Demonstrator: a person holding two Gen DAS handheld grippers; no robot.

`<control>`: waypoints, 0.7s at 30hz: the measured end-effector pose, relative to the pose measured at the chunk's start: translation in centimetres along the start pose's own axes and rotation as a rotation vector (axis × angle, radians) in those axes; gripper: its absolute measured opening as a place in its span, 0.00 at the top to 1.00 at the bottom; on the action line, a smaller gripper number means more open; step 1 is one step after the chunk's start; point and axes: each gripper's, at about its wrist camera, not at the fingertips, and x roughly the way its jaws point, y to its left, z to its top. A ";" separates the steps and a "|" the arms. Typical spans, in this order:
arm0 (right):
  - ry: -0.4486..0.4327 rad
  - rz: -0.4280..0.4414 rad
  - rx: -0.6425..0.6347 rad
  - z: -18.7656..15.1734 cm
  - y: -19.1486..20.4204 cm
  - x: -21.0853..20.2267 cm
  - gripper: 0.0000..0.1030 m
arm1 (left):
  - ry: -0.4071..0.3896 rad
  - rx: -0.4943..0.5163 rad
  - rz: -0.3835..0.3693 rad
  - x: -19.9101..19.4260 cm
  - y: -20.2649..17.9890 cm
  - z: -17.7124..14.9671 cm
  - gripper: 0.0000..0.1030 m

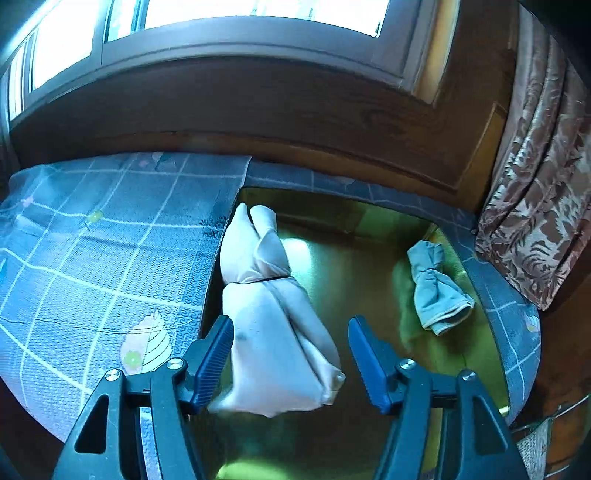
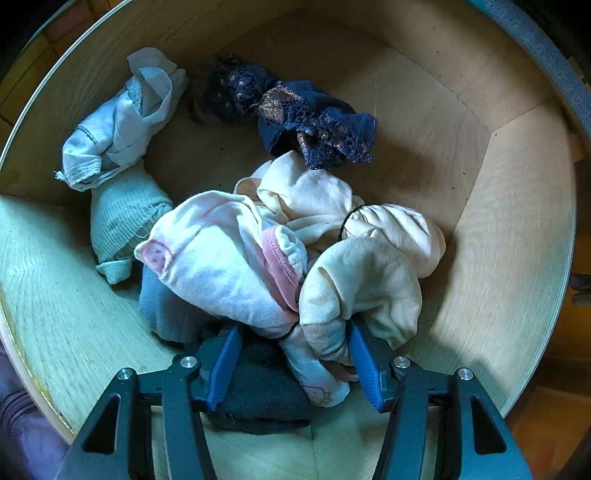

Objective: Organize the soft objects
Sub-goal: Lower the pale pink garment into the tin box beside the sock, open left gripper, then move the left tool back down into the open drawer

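Our left gripper stands spread — the tied white bundle lies between its fingers, unpinched, on the green surface. Our right gripper stands spread among socks in the wooden box.

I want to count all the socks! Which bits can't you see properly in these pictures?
- Right wrist view: the dark sock and grey sock lie partly under the pink-trimmed bundle and the fingers.
- Left wrist view: the white bundle has its near end behind a finger.
- Left wrist view: the window is glared out.
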 end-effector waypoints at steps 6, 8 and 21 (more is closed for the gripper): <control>0.000 -0.001 0.001 0.0 0.0 0.0 0.43 | -0.025 -0.009 -0.031 -2.2 0.3 -2.1 0.36; 0.000 -0.001 0.000 0.0 0.0 0.0 0.43 | -0.028 -0.008 -0.045 -2.8 0.4 -2.9 0.36; 0.001 -0.001 -0.001 0.0 0.0 0.0 0.43 | -0.031 0.020 -0.122 -6.1 0.1 -8.4 0.37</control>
